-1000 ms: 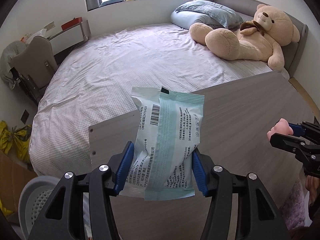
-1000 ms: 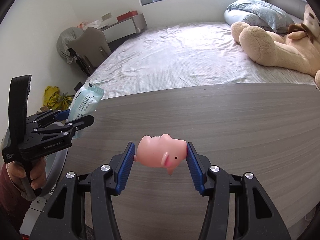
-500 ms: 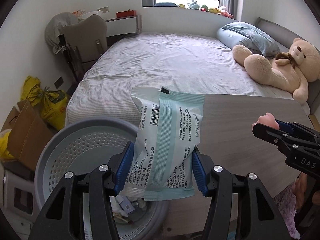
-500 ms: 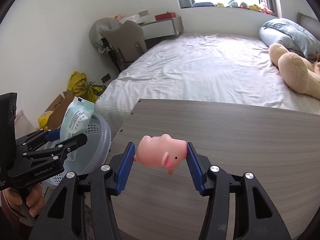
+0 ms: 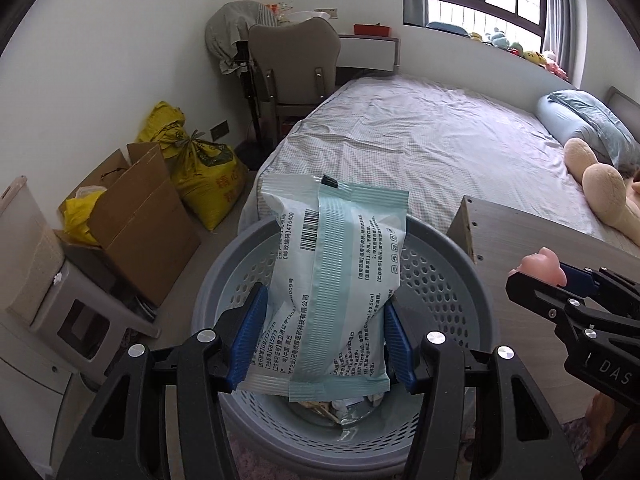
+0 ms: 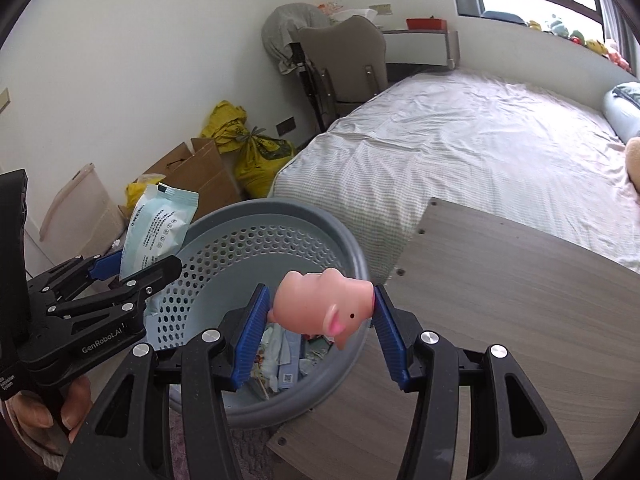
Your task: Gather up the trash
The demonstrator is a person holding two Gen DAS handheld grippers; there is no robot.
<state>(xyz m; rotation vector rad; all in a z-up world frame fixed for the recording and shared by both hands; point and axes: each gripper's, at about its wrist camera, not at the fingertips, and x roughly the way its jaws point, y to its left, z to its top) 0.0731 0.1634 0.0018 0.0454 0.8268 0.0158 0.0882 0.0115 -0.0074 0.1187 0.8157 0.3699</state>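
The bed (image 5: 432,136) fills the upper right of the left wrist view, and the wooden table (image 6: 520,300) takes the right side of the right wrist view. The grey perforated basket (image 5: 440,276) sits low in the frame centre with scraps at its bottom. The left claw (image 5: 324,340) is clamped on a pale green packet (image 5: 336,280) directly above the basket. The right claw (image 6: 318,330) grips a pink pig toy (image 6: 324,306) over the basket's rim.
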